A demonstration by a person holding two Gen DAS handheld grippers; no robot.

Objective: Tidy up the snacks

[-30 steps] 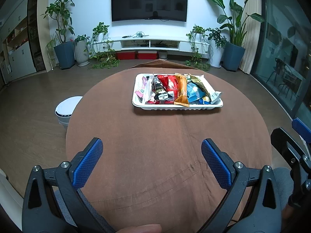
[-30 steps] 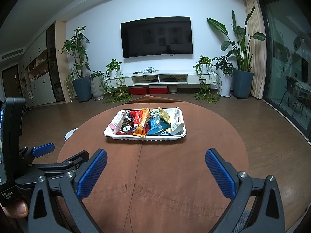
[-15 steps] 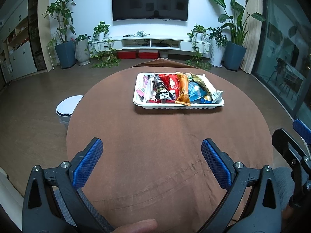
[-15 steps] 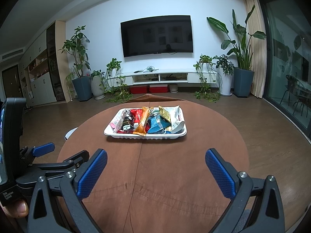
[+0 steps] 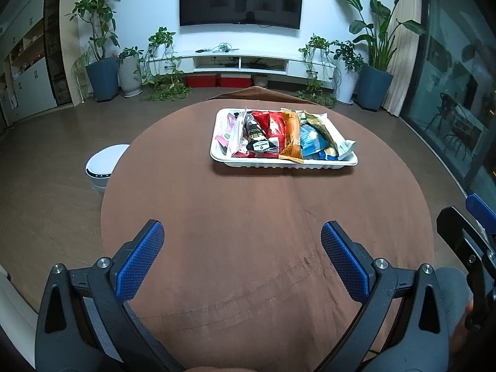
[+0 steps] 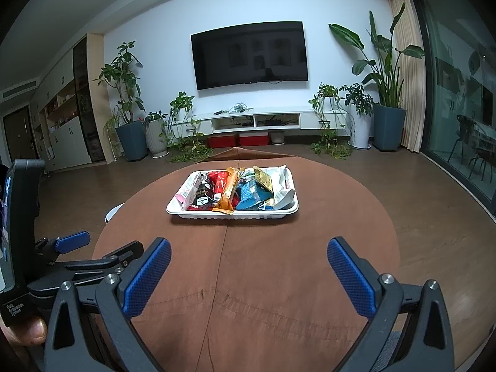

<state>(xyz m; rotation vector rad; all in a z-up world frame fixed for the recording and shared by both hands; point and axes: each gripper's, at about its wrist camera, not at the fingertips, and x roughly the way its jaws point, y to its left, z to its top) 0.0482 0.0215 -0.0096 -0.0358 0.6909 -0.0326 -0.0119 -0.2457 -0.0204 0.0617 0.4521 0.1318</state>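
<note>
Although your left gripper (image 5: 242, 249) has tilted very slightly over the last second, its jaws stay spread wide and empty above the near edge of the bench (image 5: 217, 210), with the tray (image 5: 279, 163) of snacks (image 5: 279, 133) toward the far edge. From your right gripper (image 6: 249, 266), equally agape and empty, the tray looks undisturbed, so sorting seems finished or unstarted.

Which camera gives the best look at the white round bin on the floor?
The left wrist view: the white round bin shows its whole lid beside the brown round table. The right wrist view shows only a sliver of it behind the table's edge.
</note>
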